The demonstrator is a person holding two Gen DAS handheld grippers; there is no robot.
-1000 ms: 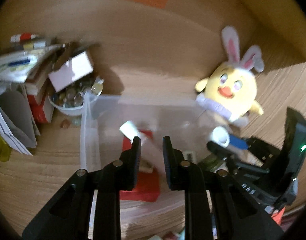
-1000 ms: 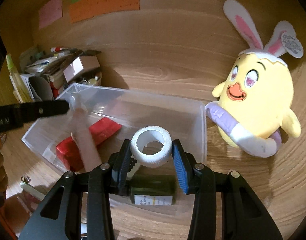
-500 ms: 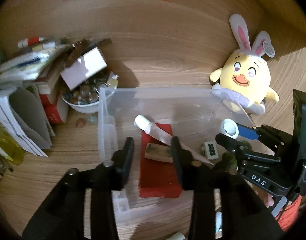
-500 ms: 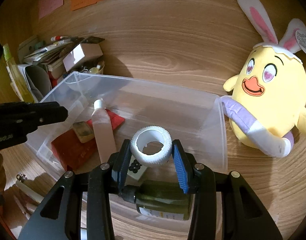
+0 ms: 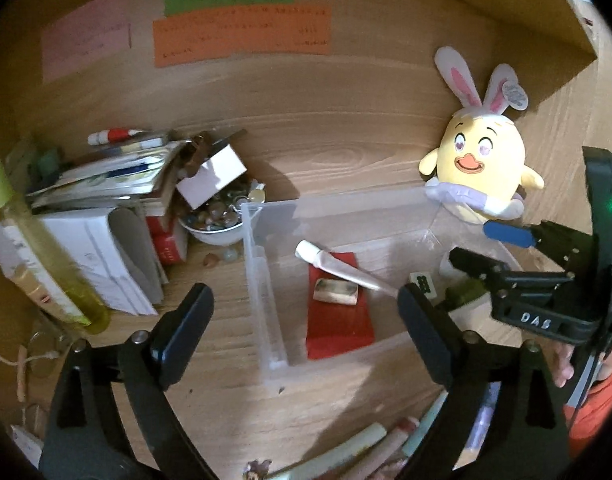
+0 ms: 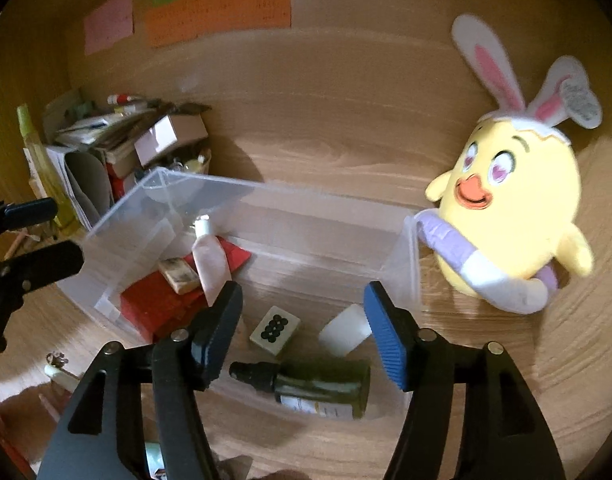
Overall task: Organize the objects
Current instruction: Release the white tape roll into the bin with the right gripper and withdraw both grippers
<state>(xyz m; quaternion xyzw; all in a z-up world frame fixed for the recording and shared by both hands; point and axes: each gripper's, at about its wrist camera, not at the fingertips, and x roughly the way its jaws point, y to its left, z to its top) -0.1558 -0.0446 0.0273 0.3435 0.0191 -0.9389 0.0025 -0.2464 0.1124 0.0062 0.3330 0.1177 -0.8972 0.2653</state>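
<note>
Inside the clear bin [image 6: 266,216], a white ribbed roll [image 6: 343,336] lies below both tongs, spread empty.

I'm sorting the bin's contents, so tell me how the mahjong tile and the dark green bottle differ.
The mahjong tile is a small pale block with dark dots on its face; the dark green bottle is clearly larger, with a black cap and a pale label. The tile is squarish and lies flat, face up; the bottle is long and lies on its side, cap pointing left. Both rest inside the clear plastic bin, close together, below the open right claw.
</note>
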